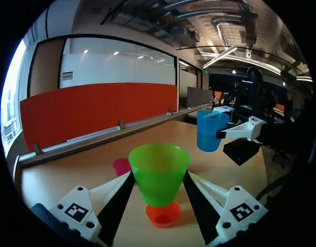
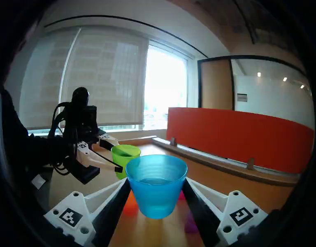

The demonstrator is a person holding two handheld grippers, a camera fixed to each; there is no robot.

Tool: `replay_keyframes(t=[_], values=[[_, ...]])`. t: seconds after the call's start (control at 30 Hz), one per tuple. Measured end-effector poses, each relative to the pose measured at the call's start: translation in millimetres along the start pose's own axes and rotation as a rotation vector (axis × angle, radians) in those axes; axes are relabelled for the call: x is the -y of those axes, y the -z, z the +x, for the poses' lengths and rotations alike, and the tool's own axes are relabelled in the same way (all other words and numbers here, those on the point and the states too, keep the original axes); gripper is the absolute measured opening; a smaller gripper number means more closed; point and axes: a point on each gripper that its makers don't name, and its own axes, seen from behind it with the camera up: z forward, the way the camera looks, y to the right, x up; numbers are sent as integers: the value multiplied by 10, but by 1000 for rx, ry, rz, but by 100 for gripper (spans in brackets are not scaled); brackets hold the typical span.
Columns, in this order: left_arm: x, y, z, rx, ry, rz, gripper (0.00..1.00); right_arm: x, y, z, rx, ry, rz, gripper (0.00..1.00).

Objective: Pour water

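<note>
Your left gripper (image 1: 158, 181) holds the green cup (image 1: 159, 171) upright, its fingers (image 1: 117, 201) closed against both sides of the cup; an orange cup (image 1: 163, 214) stands on the surface (image 1: 67, 177) just below it, and a pink cup (image 1: 121, 166) stands beyond the left finger; your right gripper (image 2: 156, 191) has the blue cup (image 2: 156, 185), one finger pressing on either side, the cup upright with water (image 2: 156, 180) showing inside; in the left gripper view the blue cup hangs in the air to the right of the green cup and farther off, apart from it; in the right gripper view the green cup sits just left of the blue one and behind it; a red partition (image 1: 96, 107) runs along the far edge of the surface.
</note>
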Motion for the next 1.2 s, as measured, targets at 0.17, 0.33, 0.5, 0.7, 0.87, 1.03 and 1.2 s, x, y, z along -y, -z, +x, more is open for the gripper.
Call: replay_keyframes(t=[0.17, 0.33, 0.5, 0.7, 0.87, 1.03, 1.2], values=[[-26, -8, -24, 5, 8, -13, 82, 20, 8, 16, 6, 7, 18, 88], [-82, -13, -56, 15, -2, -28, 82, -1, 16, 47, 8, 29, 25, 88], [-164, -24, -94, 29, -6, -49, 82, -31, 13, 104, 9, 63, 26, 87], [-279, -39, -115, 32, -7, -75, 82, -65, -11, 187, 7, 105, 32, 88], [-377, -61, -123, 25, 1, -99, 82, -85, -58, 238, 13, 147, 38, 88], [-424, -86, -105, 16, 7, -110, 82, -90, -96, 297, 13, 184, 48, 87], [-462, -95, -31, -8, 15, -121, 82, -115, -132, 384, 12, 220, 51, 88]])
